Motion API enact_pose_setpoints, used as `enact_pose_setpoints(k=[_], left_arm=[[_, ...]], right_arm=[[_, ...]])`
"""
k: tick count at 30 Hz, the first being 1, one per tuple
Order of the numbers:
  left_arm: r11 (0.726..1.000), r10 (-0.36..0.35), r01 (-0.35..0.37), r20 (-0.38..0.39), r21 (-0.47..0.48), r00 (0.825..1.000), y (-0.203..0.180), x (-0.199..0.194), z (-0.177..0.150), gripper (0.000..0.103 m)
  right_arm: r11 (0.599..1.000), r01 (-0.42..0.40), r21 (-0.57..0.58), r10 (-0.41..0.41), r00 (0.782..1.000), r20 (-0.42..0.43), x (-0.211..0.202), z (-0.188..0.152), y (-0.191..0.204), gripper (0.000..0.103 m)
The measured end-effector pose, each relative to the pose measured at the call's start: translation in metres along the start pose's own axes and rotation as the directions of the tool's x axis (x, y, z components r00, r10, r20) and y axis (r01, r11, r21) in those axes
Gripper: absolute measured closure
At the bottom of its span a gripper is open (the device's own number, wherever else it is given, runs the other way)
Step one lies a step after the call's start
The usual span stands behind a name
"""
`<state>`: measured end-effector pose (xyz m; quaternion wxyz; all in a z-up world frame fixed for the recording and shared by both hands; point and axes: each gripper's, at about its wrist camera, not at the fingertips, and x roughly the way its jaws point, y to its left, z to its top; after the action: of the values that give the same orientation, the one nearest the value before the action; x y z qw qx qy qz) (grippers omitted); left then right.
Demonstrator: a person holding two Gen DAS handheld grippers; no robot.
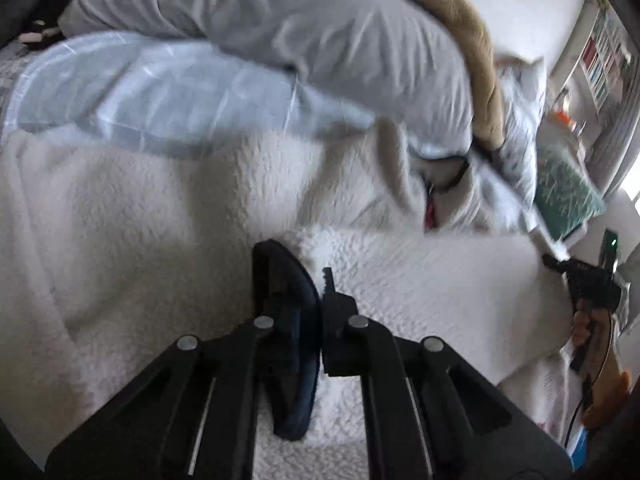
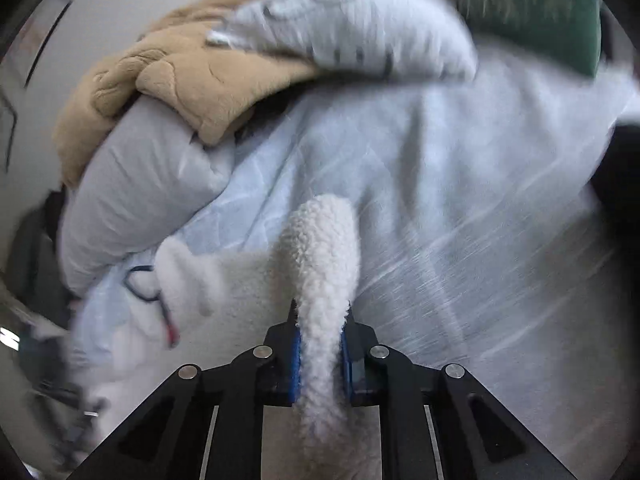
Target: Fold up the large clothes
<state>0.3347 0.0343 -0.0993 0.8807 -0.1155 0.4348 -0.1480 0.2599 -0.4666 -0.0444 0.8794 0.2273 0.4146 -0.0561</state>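
Note:
A large white fleece garment (image 1: 160,208) lies spread over the bed, with a folded part (image 1: 420,280) running to the right. My left gripper (image 1: 322,280) is shut on its dark navy trim (image 1: 304,360) at the near edge. My right gripper (image 2: 320,312) is shut on a thick roll of the same white fleece (image 2: 320,248), held above the bedding. In the left wrist view the right gripper (image 1: 560,264) holds the far right end of the folded part.
Grey pillows (image 1: 280,20) and a light blue duvet (image 1: 160,92) lie behind the garment. A tan plush toy (image 2: 180,76) rests on a pillow. A green cushion (image 1: 564,192) sits at the right. A dark cord with a red end (image 2: 160,308) lies on the sheet.

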Motion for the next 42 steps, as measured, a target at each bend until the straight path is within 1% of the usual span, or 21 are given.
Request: enact_pose_setpoints(k=[2, 4, 6, 7, 9, 11, 13, 15, 17, 20, 22, 23, 24, 26, 28, 31, 35, 38, 40, 41, 42], left_arm=[[0.998, 0.059, -0.056, -0.076, 0.042, 0.995, -0.002, 0.022, -0.006, 0.092], [0.995, 0.082, -0.077, -0.062, 0.069, 0.995, -0.008, 0.017, -0.006, 0.086], [0.99, 0.105, -0.104, -0.009, 0.092, 0.994, -0.016, -0.003, -0.003, 0.055], [0.989, 0.098, -0.102, 0.041, 0.106, 0.994, -0.022, -0.016, -0.004, 0.052], [0.986, 0.073, -0.086, 0.098, 0.14, 0.992, -0.033, -0.033, -0.005, 0.051], [0.985, 0.025, -0.041, 0.096, 0.17, 0.995, -0.043, -0.039, -0.009, 0.049], [0.981, -0.06, 0.055, 0.022, 0.185, 0.998, -0.049, -0.029, -0.014, 0.042], [0.976, -0.127, 0.137, -0.068, 0.171, 0.99, -0.049, -0.011, -0.024, 0.036], [0.978, -0.095, 0.122, -0.162, 0.167, 0.982, -0.049, 0.012, -0.037, 0.036], [0.97, -0.029, 0.066, -0.156, 0.235, 0.987, -0.06, 0.003, -0.041, 0.035], [0.968, -0.025, 0.068, -0.178, 0.24, 0.984, -0.066, -0.015, -0.037, 0.035], [0.964, -0.031, 0.074, -0.165, 0.257, 0.986, -0.067, -0.029, -0.036, 0.033], [0.958, -0.015, 0.054, -0.14, 0.282, 0.99, -0.067, -0.045, -0.036, 0.026], [0.949, 0.029, -0.002, -0.082, 0.315, 0.996, -0.063, -0.071, -0.037, 0.02], [0.943, 0.078, -0.055, -0.058, 0.328, 0.995, -0.049, -0.089, -0.036, 0.02], [0.933, 0.18, -0.158, -0.039, 0.324, 0.983, -0.02, -0.107, -0.04, 0.019], [0.928, 0.278, -0.245, -0.083, 0.282, 0.957, 0.025, -0.106, -0.058, 0.019], [0.922, 0.331, -0.293, -0.124, 0.252, 0.935, 0.052, -0.093, -0.066, 0.019], [0.925, 0.345, -0.313, -0.13, 0.216, 0.93, 0.065, -0.085, -0.067, 0.02], [0.931, 0.334, -0.307, -0.128, 0.196, 0.934, 0.07, -0.085, -0.066, 0.023], [0.94, 0.315, -0.292, -0.127, 0.175, 0.941, 0.074, -0.084, -0.065, 0.037]], right_arm=[[0.998, 0.053, -0.041, -0.055, 0.997, -0.059, 0.011, -0.004, 0.002, 0.084], [0.995, 0.081, -0.059, -0.084, 0.995, -0.045, 0.007, -0.004, 0.007, 0.078], [0.984, 0.116, -0.133, -0.114, 0.993, 0.017, -0.017, -0.008, 0.026, 0.071], [0.98, 0.12, -0.162, -0.116, 0.993, 0.033, -0.024, -0.011, 0.033, 0.069], [0.964, 0.119, -0.236, -0.108, 0.993, 0.057, -0.043, -0.022, 0.051, 0.064], [0.953, 0.107, -0.282, -0.096, 0.994, 0.054, -0.053, -0.037, 0.064, 0.06], [0.957, 0.079, -0.28, -0.073, 0.997, 0.032, -0.049, -0.049, 0.073, 0.054], [0.965, 0.047, -0.257, -0.057, 0.998, -0.034, -0.039, -0.064, 0.074, 0.052], [0.971, 0.052, -0.232, -0.077, 0.992, -0.101, -0.025, -0.078, 0.068, 0.052], [0.976, 0.077, -0.202, -0.113, 0.979, -0.171, -0.016, -0.09, 0.066, 0.052], [0.984, 0.05, -0.172, -0.079, 0.982, -0.17, -0.031, -0.091, 0.072, 0.051], [0.989, 0.008, -0.148, -0.032, 0.986, -0.163, -0.046, -0.09, 0.078, 0.047], [0.991, -0.007, -0.133, -0.012, 0.99, -0.144, -0.058, -0.089, 0.082, 0.039], [0.994, -0.02, -0.111, 0.009, 0.994, -0.106, -0.079, -0.09, 0.09, 0.029], [0.996, -0.047, -0.08, 0.04, 0.996, -0.085, -0.095, -0.092, 0.099, 0.027], [0.994, -0.103, -0.028, 0.101, 0.992, -0.078, -0.104, -0.105, 0.108, 0.024], [0.985, -0.172, 0.006, 0.172, 0.982, -0.084, -0.1, -0.14, 0.111, 0.022], [0.989, -0.119, -0.084, 0.103, 0.979, -0.175, -0.086, -0.152, 0.126, 0.022], [0.981, -0.123, -0.148, 0.102, 0.985, -0.142, -0.087, -0.153, 0.136, 0.022], [0.979, -0.132, -0.154, 0.111, 0.984, -0.138, -0.088, -0.153, 0.139, 0.022], [0.979, -0.143, -0.145, 0.123, 0.982, -0.14, -0.087, -0.153, 0.139, 0.022]])
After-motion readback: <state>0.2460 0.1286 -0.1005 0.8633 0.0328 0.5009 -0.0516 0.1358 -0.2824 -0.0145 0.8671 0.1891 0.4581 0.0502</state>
